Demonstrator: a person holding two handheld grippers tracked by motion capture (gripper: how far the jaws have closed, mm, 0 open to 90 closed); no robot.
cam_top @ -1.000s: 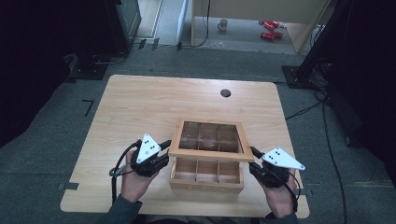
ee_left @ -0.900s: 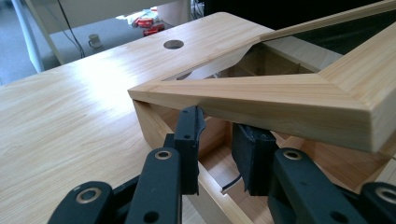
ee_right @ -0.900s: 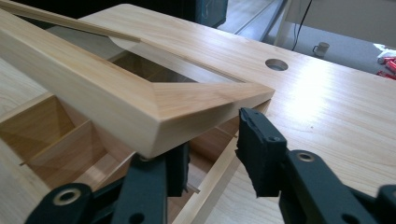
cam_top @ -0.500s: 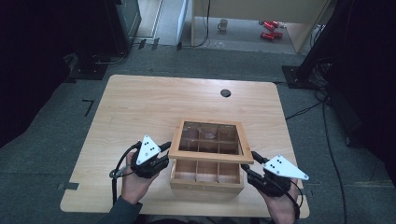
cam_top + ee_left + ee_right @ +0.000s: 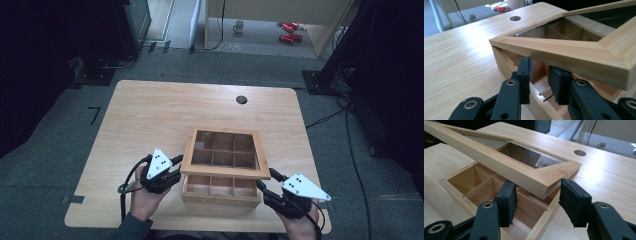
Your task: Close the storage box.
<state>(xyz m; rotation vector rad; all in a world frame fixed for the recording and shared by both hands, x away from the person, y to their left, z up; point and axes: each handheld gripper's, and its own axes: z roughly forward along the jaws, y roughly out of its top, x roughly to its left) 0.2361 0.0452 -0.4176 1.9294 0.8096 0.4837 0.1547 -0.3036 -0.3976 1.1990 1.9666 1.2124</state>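
Wooden compartment box (image 5: 221,192) at table's (image 5: 150,115) near edge | glass-paned lid (image 5: 225,152) raised, shifted back over it | left gripper (image 5: 540,75) pinching the lid's front rail | right gripper (image 5: 537,195) jaws just opening, spread astride lid corner, pads clear.

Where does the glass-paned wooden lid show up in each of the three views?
High view: the lid sits right of centre, tilted over the compartment box.
Left gripper view: the lid crosses the upper right, its near corner above the jaws.
Right gripper view: the lid runs from the upper left to a corner above the jaws.
Shared landmark: the round hole in the table.
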